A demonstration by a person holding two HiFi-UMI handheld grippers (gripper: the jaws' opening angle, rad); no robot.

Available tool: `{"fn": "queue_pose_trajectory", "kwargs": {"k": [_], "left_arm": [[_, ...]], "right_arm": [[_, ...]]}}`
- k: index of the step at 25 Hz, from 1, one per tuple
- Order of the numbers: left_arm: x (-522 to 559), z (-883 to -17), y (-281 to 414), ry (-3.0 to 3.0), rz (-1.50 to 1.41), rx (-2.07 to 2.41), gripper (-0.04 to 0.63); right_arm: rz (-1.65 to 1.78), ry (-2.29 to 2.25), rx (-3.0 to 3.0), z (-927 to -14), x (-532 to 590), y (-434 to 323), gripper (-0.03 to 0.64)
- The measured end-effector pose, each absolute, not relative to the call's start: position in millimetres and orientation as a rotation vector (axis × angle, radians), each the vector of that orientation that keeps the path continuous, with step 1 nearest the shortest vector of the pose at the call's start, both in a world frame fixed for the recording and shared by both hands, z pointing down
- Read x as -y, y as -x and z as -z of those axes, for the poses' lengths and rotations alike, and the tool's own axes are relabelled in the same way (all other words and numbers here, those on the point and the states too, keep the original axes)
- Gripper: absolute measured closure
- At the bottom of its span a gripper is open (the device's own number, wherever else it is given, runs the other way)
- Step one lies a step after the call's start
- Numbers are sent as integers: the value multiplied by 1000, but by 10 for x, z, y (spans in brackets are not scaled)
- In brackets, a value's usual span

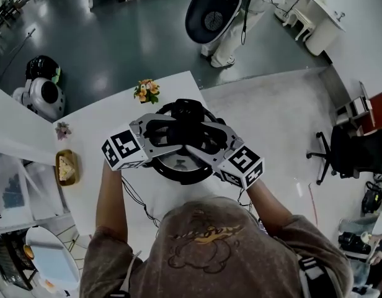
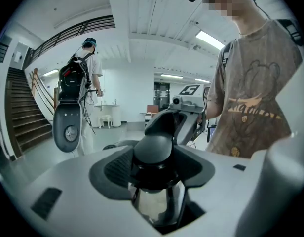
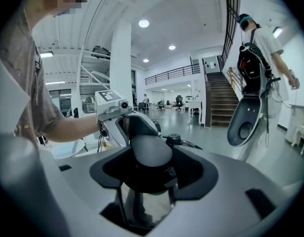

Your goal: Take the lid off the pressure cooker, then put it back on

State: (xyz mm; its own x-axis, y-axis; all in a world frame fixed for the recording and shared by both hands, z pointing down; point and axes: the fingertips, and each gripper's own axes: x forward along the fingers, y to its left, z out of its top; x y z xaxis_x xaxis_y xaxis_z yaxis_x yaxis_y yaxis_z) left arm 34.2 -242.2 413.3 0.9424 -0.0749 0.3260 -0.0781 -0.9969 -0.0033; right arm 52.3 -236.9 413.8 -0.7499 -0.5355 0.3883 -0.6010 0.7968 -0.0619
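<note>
Clamps the left gripper [image 2: 154, 169] on a black side handle [image 2: 153, 149] of the pressure cooker [image 1: 178, 177], with pads pressed against both flanks. Clamps the right gripper [image 3: 151, 174] in the same way on the opposite handle [image 3: 151, 154]. Locates the pressure cooker over the white table [image 1: 98, 129], between both grippers, directly ahead of the person and near a small flower bunch [image 1: 146, 90]. Shows a black knob [image 3: 172, 139] beyond the opposite handle. Cannot confirm whether the lid is seated.
</note>
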Motion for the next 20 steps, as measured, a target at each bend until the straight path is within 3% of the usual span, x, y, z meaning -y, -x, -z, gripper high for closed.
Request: {"fn": "queue_pose_trajectory", "kwargs": {"k": [20], "left_arm": [[2383, -3940, -361, -3099, -494, 117, 336]], "right_arm": [[-214, -864, 2636, -3931, 2336, -538, 354]]}}
